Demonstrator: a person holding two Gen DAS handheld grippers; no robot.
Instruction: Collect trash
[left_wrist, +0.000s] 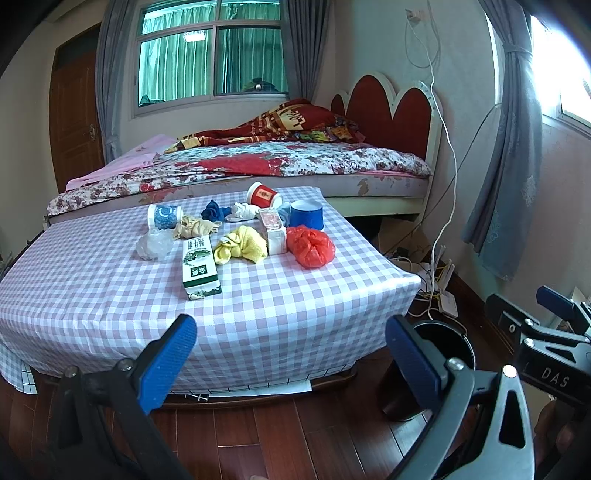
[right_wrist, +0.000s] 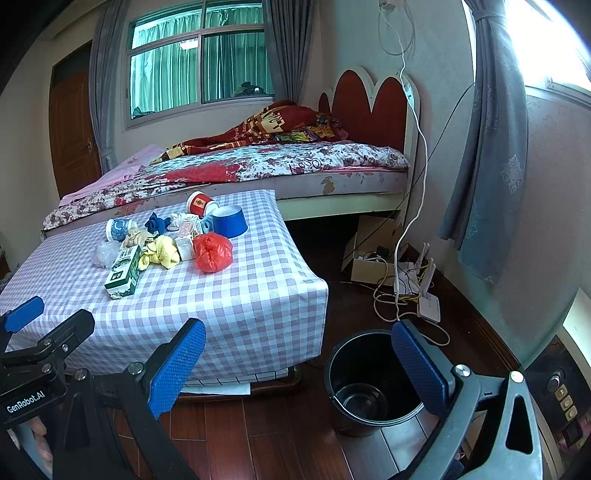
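The left gripper (left_wrist: 291, 354) is spread wide and empty. On the checked table (left_wrist: 110, 295), the green carton (left_wrist: 199, 267), yellow cloth (left_wrist: 242, 249) and red bag (left_wrist: 311, 246) lie untouched. The right gripper (right_wrist: 299, 363) gapes empty beside the seemingly empty black bin (right_wrist: 364, 384); collecting has apparently not started.

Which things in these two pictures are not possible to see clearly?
- Black bin, left wrist view: mostly hidden behind the left tongs.
- Bin near wall, right wrist view: covered by a right tongs finger.
- Green carton print: too small to read.
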